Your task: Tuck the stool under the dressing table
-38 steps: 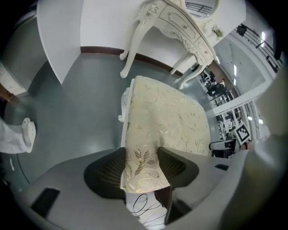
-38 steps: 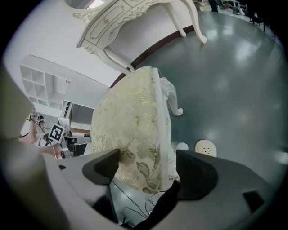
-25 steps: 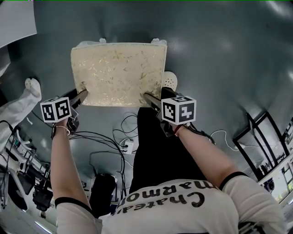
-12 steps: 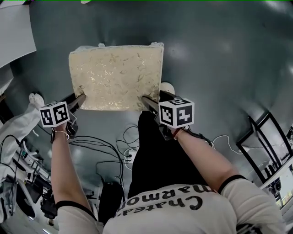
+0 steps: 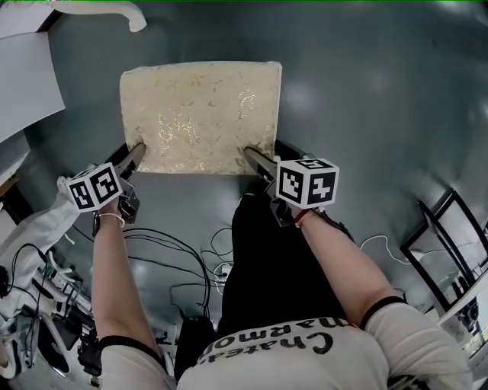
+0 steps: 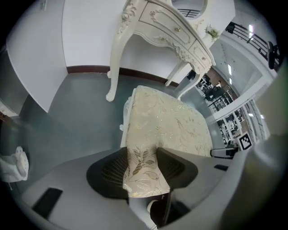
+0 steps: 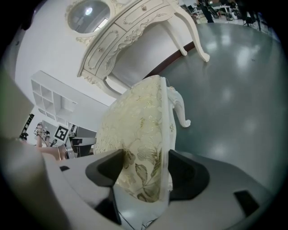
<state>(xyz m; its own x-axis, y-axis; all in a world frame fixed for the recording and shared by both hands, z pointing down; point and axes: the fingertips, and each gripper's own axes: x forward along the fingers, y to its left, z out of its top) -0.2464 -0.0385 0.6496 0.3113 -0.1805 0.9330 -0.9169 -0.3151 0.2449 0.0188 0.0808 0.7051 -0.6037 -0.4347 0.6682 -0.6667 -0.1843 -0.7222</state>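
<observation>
Head view: my left gripper (image 5: 136,155) and right gripper (image 5: 250,155) each clamp a near stool (image 5: 200,113) corner; dressing table (image 5: 126,11) at 11 o'clock, tucking unfinished.

The stool (image 5: 200,114) has a rectangular cream cushion with a gold leaf pattern, set on white carved legs. It is upright and level, just in front of the dressing table (image 6: 166,27), not under it. The dressing table is white and carved, with curved legs, drawers and an oval mirror.
</observation>
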